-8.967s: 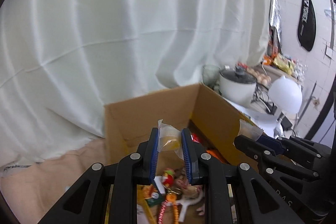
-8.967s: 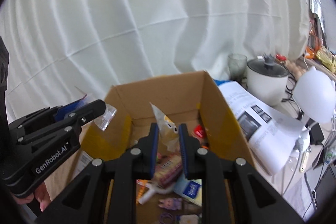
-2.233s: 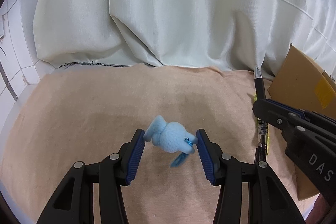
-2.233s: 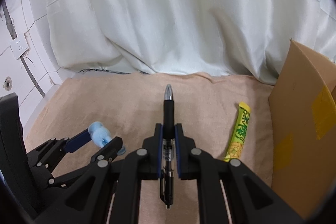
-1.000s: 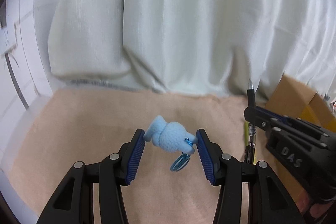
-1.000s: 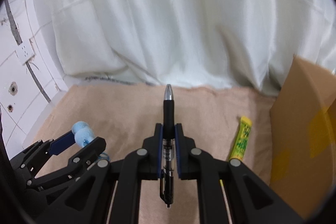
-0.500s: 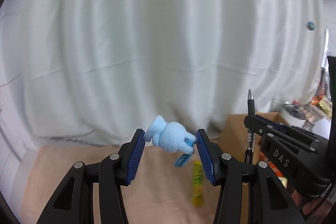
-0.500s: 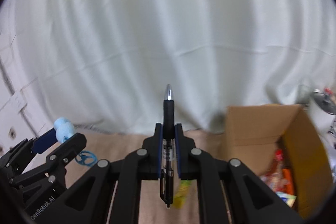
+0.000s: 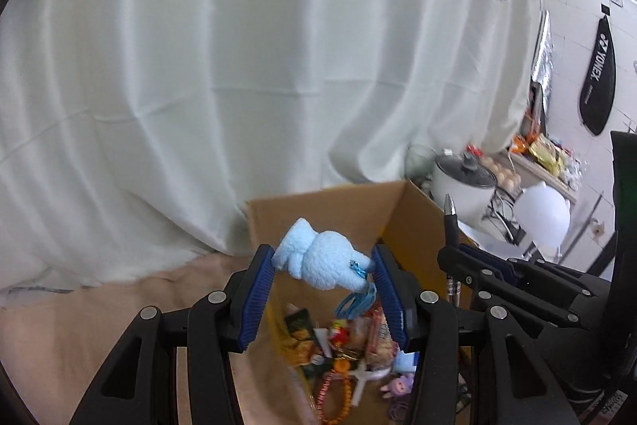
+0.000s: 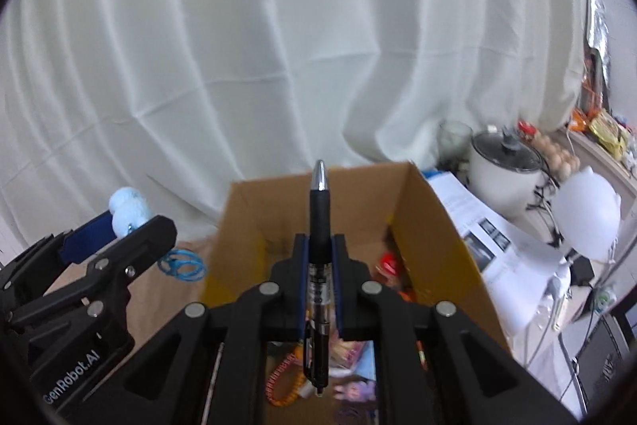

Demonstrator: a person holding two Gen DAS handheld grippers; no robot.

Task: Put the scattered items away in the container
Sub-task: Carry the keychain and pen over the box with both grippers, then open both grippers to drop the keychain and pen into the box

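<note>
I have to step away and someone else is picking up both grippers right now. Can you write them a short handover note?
Left gripper: shut on a blue plush toy, key ring dangling, above the near edge of the box.
Right gripper: shut on a black pen, tip pointing away, over the cardboard box.
Done: box already holds snacks, beads and small toys.
Left: release the toy and the pen into the box, then check the cloth outside it for any stray items.

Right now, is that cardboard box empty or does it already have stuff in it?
Already partly filled. The cardboard box is open-topped, and snack packets, an orange bead string and a small purple toy lie on its bottom.
</note>
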